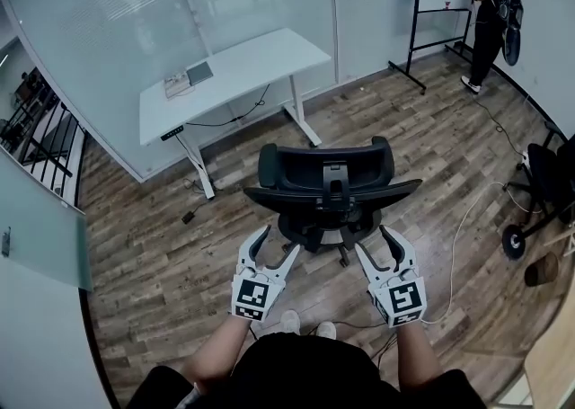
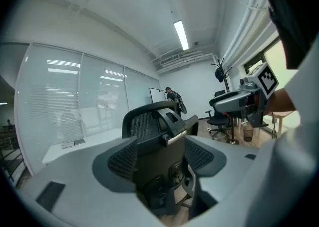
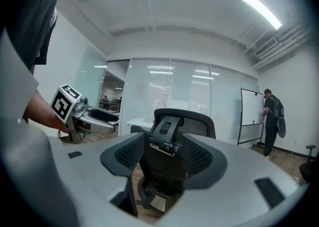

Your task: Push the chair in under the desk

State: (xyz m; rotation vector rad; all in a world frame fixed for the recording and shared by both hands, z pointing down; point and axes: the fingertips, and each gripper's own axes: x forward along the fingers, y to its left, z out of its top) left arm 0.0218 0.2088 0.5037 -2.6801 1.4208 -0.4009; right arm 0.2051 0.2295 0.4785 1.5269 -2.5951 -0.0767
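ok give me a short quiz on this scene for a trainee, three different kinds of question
1. True or false: the black mesh-backed office chair is already tucked under the white rectangular desk.
2. The left gripper and right gripper are:
A) both shut on the chair's backrest
B) both open, not touching the chair
C) one open, one shut on an armrest
3. Fill in: the chair stands out on the ______ plank floor, its back towards the grippers.

Key: 1 false; 2 B; 3 wooden
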